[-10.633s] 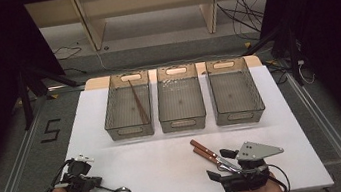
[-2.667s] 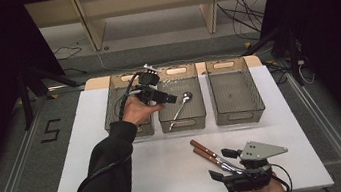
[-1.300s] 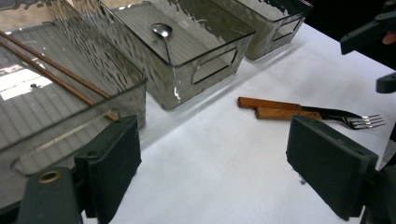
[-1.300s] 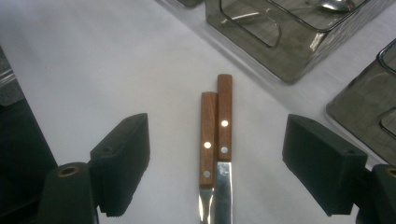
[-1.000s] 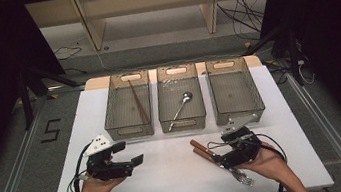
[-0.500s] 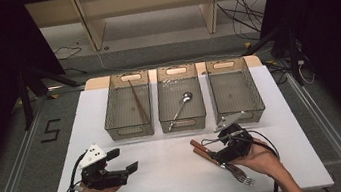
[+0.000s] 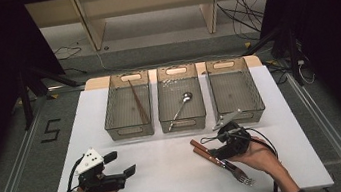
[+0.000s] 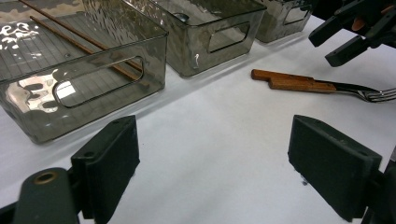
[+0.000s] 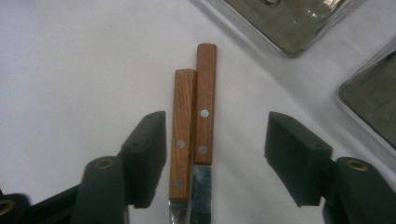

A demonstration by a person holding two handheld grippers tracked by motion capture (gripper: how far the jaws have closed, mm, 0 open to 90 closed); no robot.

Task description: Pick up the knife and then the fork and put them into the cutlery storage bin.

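A fork and a knife with wooden handles lie side by side on the white table. My right gripper is open and hovers low over those handles. In the right gripper view the fork handle and the knife handle lie between the two jaws of the right gripper, nearer the left one. My left gripper is open and empty at the near left, and it holds nothing in the left gripper view either.
Three smoky clear bins stand in a row at the back. The left bin holds chopsticks, the middle bin a spoon, and the right bin nothing. The left gripper view shows the right gripper above the fork.
My left gripper left the spoon in the middle bin and came back to the near left. My right gripper moved forward over the two wooden handles.
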